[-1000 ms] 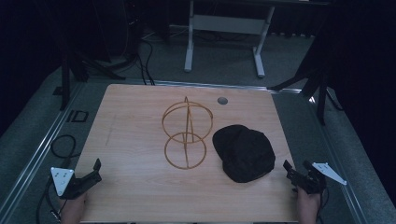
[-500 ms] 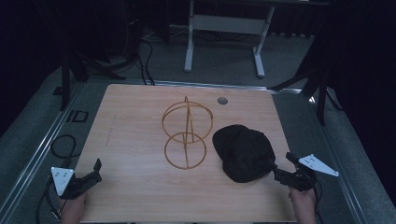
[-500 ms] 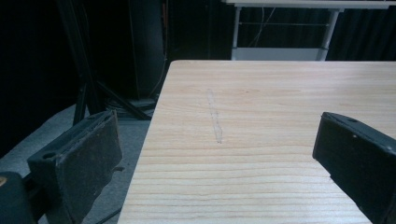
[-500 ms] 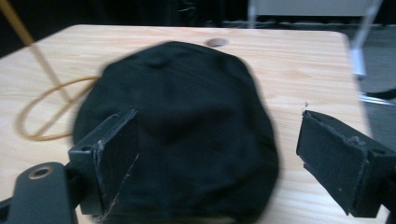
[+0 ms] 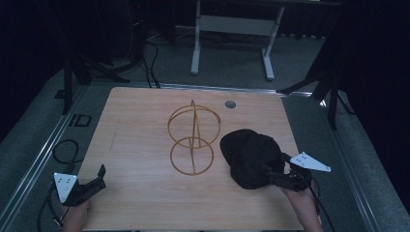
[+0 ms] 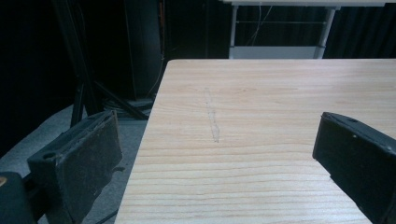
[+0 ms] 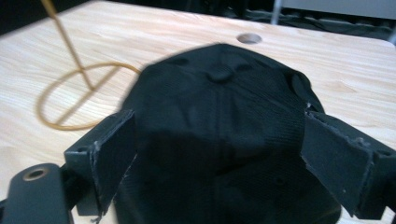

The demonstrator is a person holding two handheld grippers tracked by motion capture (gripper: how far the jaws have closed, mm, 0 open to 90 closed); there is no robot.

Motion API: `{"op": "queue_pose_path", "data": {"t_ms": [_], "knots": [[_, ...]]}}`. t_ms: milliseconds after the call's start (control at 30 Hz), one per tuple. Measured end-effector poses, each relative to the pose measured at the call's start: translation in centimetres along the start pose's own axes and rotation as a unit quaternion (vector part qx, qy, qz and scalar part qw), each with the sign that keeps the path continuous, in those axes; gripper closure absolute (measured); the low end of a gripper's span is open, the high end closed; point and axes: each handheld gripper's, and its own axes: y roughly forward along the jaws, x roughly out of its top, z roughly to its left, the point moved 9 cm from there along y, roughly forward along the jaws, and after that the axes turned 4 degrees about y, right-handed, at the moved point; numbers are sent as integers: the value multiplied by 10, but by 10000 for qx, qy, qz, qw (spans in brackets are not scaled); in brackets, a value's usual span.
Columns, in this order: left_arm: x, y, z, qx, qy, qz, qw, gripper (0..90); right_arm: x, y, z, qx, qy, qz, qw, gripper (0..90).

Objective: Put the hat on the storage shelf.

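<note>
- Left gripper sits at the near-left corner of the pale wooden worktop, jaws spread wide, one beyond the worktop's left edge; bare board ahead of it
- Right gripper, jaws parted, straddles the near side of the black fabric cap near the right edge
- Gold wire hoop stand rises just left of the cap; a small round hole lies toward the far edge

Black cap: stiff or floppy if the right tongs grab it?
The black cap is probably soft: the fabric crown sags and creases, so it may fold once pinched. Likely light. The woven cloth should grip the right tongs, whose jaws stand open around it.
</note>
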Motion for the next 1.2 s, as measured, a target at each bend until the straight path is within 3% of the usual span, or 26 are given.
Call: {"op": "queue_pose_path", "data": {"t_ms": [167, 333, 500, 633, 700, 767, 800, 833, 933, 1033, 1100, 1200], "knots": [[0, 0, -1, -32, -1, 8, 10000, 17, -7, 15, -9, -338, -34, 174, 9993, 110], [0, 0, -1, -52, 7, 8, 10000, 17, -15, 25, -9, -440, -334, 488, 9973, 113], [0, 0, -2, -77, 8, 8, 10000, 18, -19, 34, -7, -471, -283, 645, 9964, 158], [0, 0, -2, -86, 6, 3, 10000, 18, -20, 39, -10, -657, -292, 629, 9954, 445], [0, 0, -2, -85, 0, 1, 10000, 18, -22, 41, -10, -593, -313, 663, 9955, 640], [0, 0, -2, -91, 0, 7, 10000, 18, -22, 43, -9, -545, -398, 671, 9955, 772], [0, 0, -2, -94, 1, 8, 10000, 18, -23, 43, -8, -525, -444, 692, 9952, 895], [0, 0, -2, -95, 1, 11, 10000, 18, -22, 42, -9, -587, -510, 663, 9948, 898], [0, 0, -2, -90, 9, 13, 10000, 18, -24, 42, -3, -396, -557, 789, 9945, 900], [0, 0, -2, -88, 6, 9, 10000, 18, -27, 39, 2, -154, -418, 833, 9955, 886], [0, 0, -2, -89, 1, 11, 10000, 18, -28, 35, 6, 64, -194, 815, 9965, 672], [0, 1, -2, -92, 11, 24, 10000, 18, -28, 26, 12, 189, -100, 710, 9972, 516]]}}
